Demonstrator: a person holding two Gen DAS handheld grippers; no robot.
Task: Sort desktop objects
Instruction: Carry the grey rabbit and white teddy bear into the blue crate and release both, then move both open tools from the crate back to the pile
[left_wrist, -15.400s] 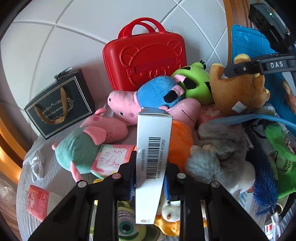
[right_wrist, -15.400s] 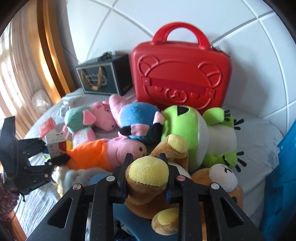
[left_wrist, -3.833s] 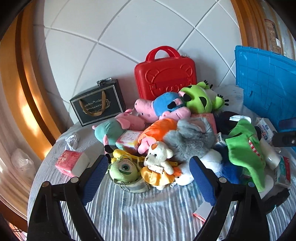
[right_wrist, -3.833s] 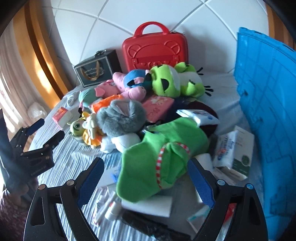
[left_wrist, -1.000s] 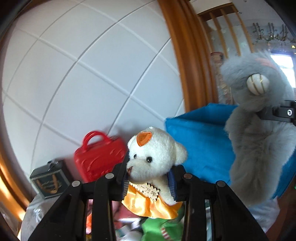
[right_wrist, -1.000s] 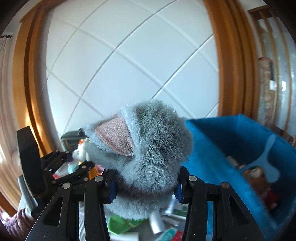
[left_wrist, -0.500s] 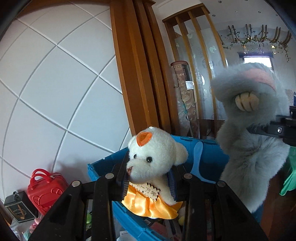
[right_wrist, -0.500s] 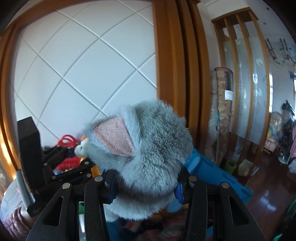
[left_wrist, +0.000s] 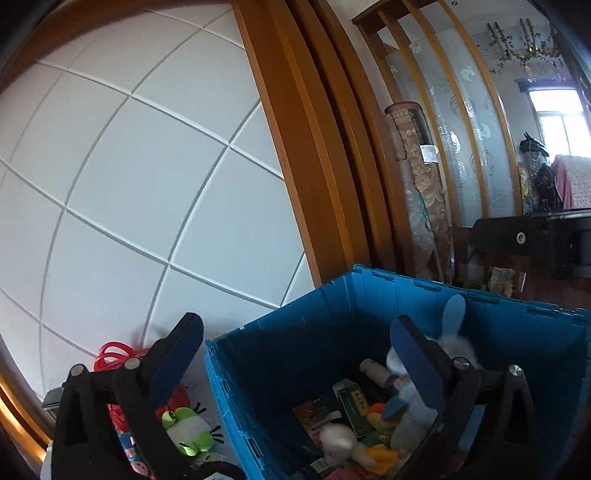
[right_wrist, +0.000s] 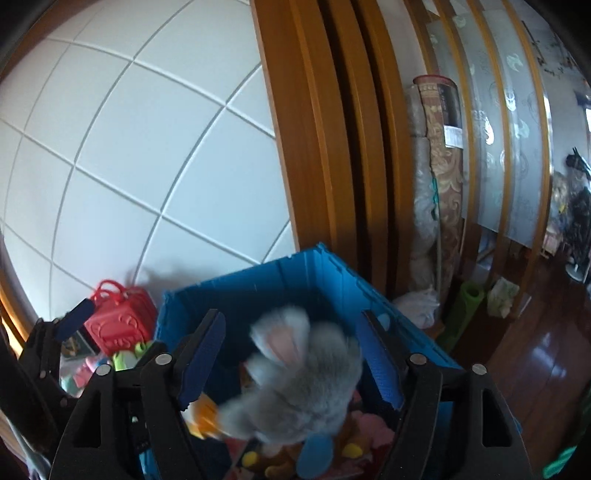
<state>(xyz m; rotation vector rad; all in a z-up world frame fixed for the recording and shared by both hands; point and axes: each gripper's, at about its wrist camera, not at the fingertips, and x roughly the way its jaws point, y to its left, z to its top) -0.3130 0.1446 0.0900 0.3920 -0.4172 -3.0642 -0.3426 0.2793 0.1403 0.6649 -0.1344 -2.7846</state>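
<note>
Both grippers hang over a blue plastic crate (left_wrist: 280, 354) that also shows in the right wrist view (right_wrist: 295, 273). My left gripper (left_wrist: 295, 354) is open and empty. The white bear in an orange dress (left_wrist: 343, 448) lies in the crate among other toys and boxes. My right gripper (right_wrist: 291, 354) is open, and the grey furry plush (right_wrist: 306, 384) is blurred, falling between the jaws into the crate. The grey plush also shows in the left wrist view (left_wrist: 417, 402).
A red toy case (right_wrist: 118, 325) and a green plush (left_wrist: 188, 432) stay on the table left of the crate. A white tiled wall and a wooden door frame (left_wrist: 317, 147) stand behind. The right gripper's body (left_wrist: 535, 240) shows at the right of the left wrist view.
Both grippers have opened. The white bear dropped from the left gripper into the crate, and the grey plush left the right gripper and is falling in.
</note>
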